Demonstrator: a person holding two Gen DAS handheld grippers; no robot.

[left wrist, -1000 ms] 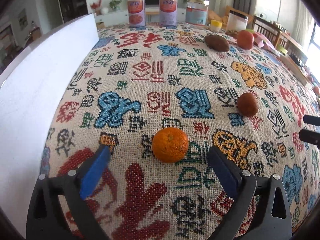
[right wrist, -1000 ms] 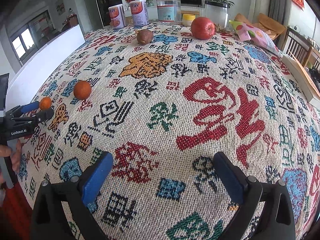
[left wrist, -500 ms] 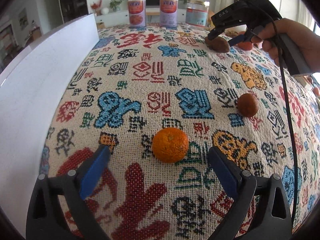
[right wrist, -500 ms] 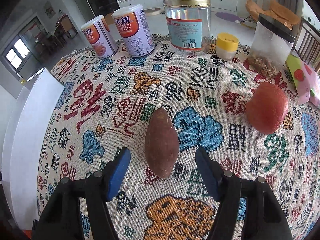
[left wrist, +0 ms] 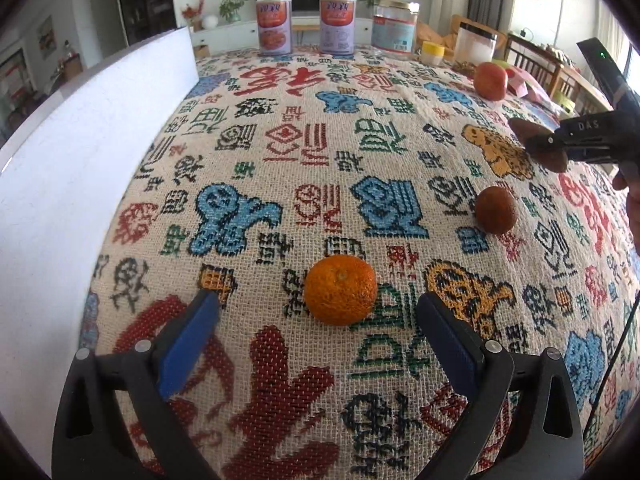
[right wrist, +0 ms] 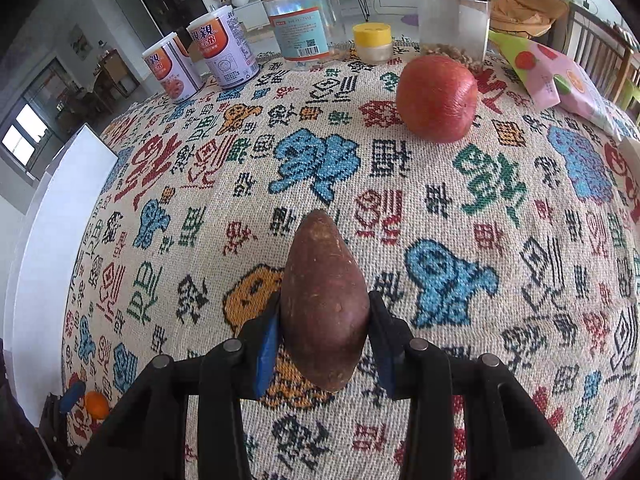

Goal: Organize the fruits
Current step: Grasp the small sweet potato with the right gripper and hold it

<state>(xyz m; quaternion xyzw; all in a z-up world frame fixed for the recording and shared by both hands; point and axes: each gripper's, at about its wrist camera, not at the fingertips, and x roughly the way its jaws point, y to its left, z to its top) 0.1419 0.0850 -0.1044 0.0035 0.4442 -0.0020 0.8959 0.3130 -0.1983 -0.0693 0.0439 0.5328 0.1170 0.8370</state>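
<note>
The right gripper (right wrist: 324, 320) clamps a sweet potato (right wrist: 323, 300) above the patterned tablecloth (right wrist: 440, 240); the left gripper (left wrist: 316, 312), jaws apart, frames an orange (left wrist: 340, 290) near the table's front edge.

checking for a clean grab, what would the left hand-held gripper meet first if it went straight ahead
The orange, sitting on the patterned cloth just ahead of the open left hand-held gripper and roughly centred between its fingers; exact depth is unclear.

Both black plastic tongs, left (left wrist: 316, 316) and right (right wrist: 324, 336), carry blue rubber pads (left wrist: 188, 338) and silver screws (left wrist: 492, 346); "DAS" lettering, a black cable (left wrist: 612, 364) and bare skin show rightward.
</note>
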